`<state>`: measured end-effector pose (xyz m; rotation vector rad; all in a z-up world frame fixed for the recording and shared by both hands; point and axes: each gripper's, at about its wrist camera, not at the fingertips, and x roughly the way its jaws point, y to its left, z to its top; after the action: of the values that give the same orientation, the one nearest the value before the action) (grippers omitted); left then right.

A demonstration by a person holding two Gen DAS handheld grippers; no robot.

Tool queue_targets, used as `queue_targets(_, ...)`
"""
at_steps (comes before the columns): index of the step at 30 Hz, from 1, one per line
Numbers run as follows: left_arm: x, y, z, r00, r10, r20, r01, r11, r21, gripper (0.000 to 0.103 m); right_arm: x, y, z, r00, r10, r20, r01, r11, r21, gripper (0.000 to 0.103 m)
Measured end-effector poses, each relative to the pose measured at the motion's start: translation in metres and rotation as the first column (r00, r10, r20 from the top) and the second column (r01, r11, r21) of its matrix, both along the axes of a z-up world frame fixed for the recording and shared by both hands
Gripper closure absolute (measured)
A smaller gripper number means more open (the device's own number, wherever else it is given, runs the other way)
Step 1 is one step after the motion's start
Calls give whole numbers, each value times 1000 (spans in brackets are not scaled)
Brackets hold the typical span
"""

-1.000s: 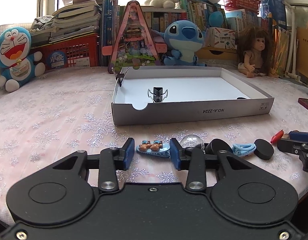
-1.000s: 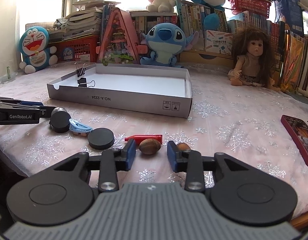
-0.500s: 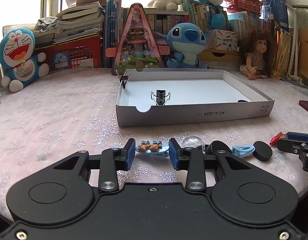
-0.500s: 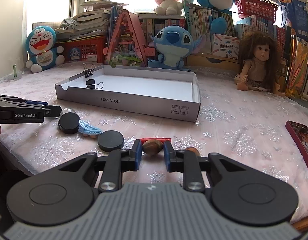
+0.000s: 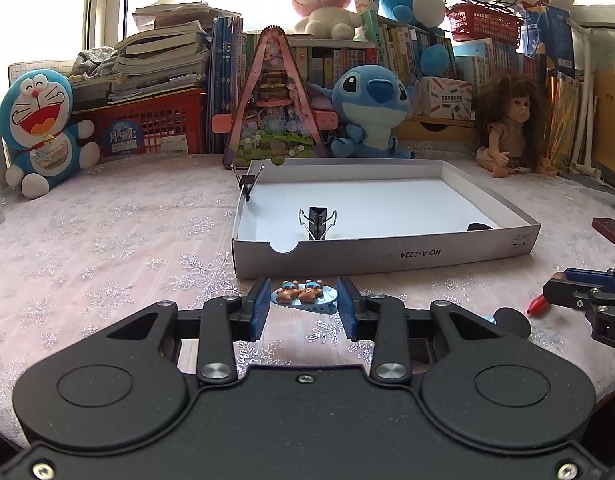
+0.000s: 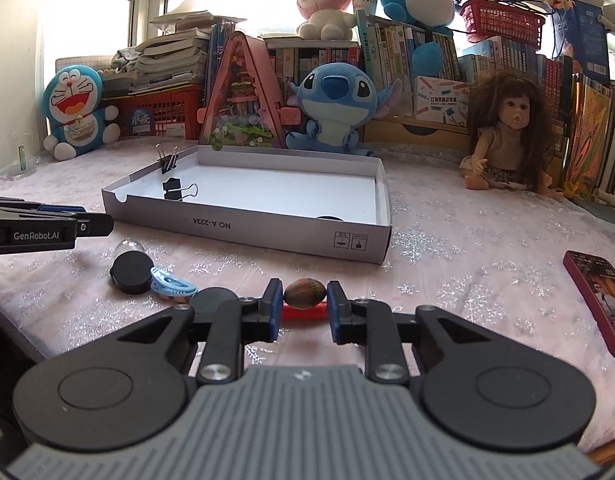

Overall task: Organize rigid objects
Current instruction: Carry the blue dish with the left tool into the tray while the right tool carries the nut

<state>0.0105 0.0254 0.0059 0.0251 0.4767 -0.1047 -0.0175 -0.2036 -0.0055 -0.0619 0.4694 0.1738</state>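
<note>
Closed further since a second ago: right gripper [image 6: 303, 306], now pinching the brown nut [image 6: 305, 293] end to end and seemingly raising it off the cloth, with the red pen [image 6: 303, 314] showing beneath. Pushed forward too: left gripper [image 5: 303, 306], fingers spread either side of the bear clip [image 5: 303, 296] and not yet pressing it, the clear ball and discs now hidden behind its body.

Lying in front of the tray [image 5: 387, 256], on the snowflake cloth: the bear clip, flat, just short of the near wall. Scattered to the left in the right view: a black disc [image 6: 132, 273], a blue clip [image 6: 172, 285], a second disc [image 6: 209, 300] partly behind the finger, a clear dome [image 6: 129, 247]. Already inside the tray: one binder clip [image 5: 317, 220] on the floor, another [image 5: 247, 180] biting the far left corner, something dark by the right wall.

Probably light and hard, the nut; smooth and rounded, so liable to squirt out of flat pads unless held across the middle with firm, steady pressure. Also light and stiff, the bear clip, but thin and low; best taken across its long blue edges, low down, clear of the small bear figures, which look like glued-on trim and could snap off.
</note>
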Motion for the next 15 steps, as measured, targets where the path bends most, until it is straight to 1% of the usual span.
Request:
queue_targets(5,3,-1,4,1000,7,-1,-7,1000,6,69,7,-1,3,1000,-19,-9,19,1000,7,75)
queue_targets(12,13,-3,12,1000,12,0,-12,1000,11,69,21,-4,10,998,-52,-34,53,998,40,75)
queue_targets(15,20,-3,18,1000,9,-2,-9,1000,0,69,26,-4,13,998,-63,-30,64,997,37,75)
